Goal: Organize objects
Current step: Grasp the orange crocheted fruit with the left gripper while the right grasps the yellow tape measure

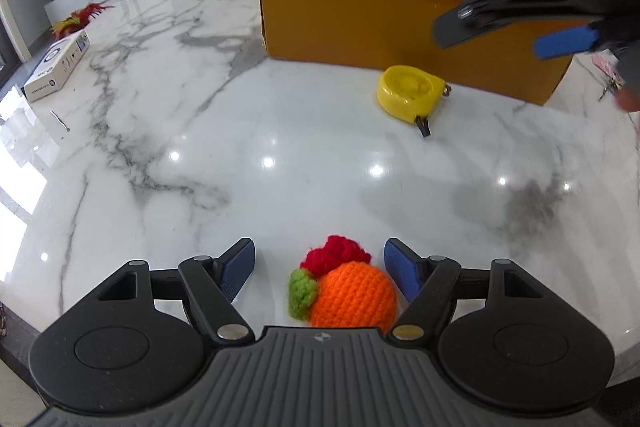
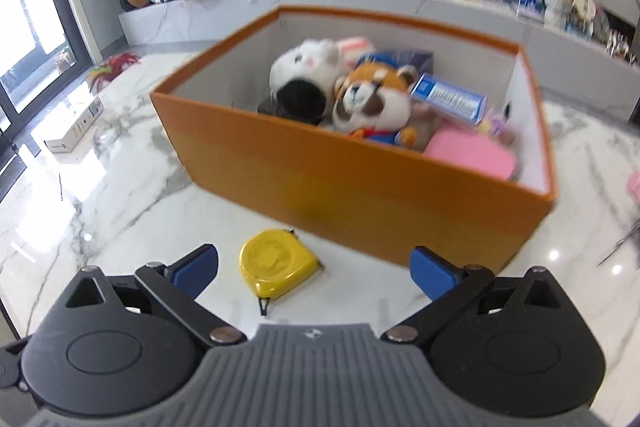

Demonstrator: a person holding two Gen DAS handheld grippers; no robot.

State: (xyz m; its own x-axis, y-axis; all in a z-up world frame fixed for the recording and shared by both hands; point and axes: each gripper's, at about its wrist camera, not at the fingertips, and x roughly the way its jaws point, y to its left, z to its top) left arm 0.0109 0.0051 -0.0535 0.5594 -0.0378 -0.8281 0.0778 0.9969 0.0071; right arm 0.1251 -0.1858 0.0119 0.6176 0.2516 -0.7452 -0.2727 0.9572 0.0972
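A: Where's the crocheted orange toy (image 1: 347, 291)?

B: On the marble table (image 1: 200, 155), between the left gripper's (image 1: 319, 271) spread jaws, nearer the right pad, untouched. Its lower edge is hidden behind the gripper body.

A: And the yellow tape measure (image 2: 274, 269)?

B: Ahead of the right gripper's (image 2: 314, 273) wide-apart jaws, toward the left one. Beyond, the orange box (image 2: 360, 195) is blurred.

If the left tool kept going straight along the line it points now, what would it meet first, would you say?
Most likely the crocheted orange toy, which lies on the marble table between the open fingers of the left tool, nearer one finger than the other. Neither pad seems to touch it, though depth is hard to judge.
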